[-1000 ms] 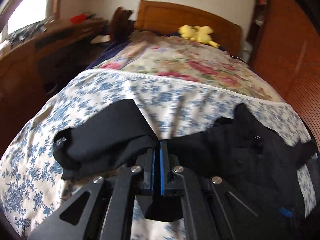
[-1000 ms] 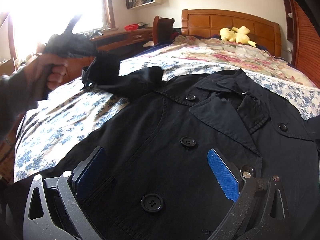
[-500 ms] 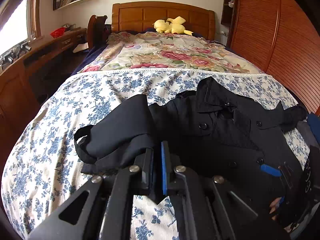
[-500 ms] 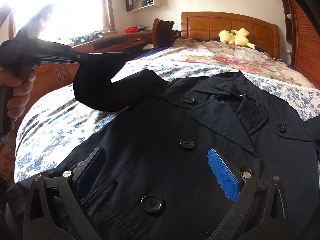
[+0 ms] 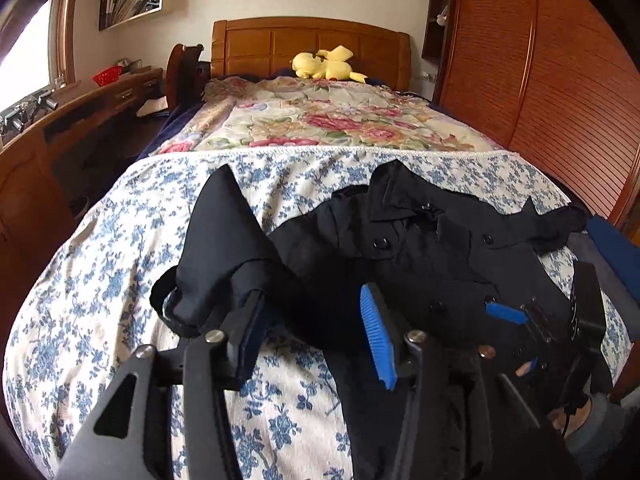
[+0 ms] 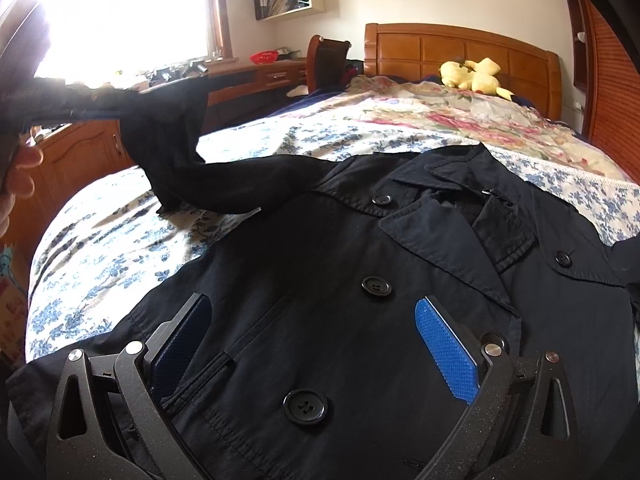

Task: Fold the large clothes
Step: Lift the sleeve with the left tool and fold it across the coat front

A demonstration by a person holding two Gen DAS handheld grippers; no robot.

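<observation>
A black buttoned coat [image 6: 360,264] lies face up on the blue-flowered bedsheet [image 5: 100,280]; it also shows in the left wrist view [image 5: 420,248]. Its left sleeve [image 5: 224,248] is lifted and drapes over the left finger of my left gripper [image 5: 312,324], whose jaws stand apart; the sleeve hangs from that gripper in the right wrist view [image 6: 172,148]. My right gripper [image 6: 316,344] is open and empty, low over the coat's front by its buttons. It shows at the right in the left wrist view [image 5: 516,320].
A floral quilt [image 5: 320,120] covers the far half of the bed, with a yellow plush toy [image 5: 326,64] at the wooden headboard [image 5: 312,48]. A wooden desk [image 5: 60,120] and chair run along the left. A slatted wooden wardrobe [image 5: 560,80] stands on the right.
My left gripper, shut on the sleeve before, has opened; the sleeve now drapes over one finger. It carried the sleeve inward toward the coat's body. The right gripper has stayed still.
</observation>
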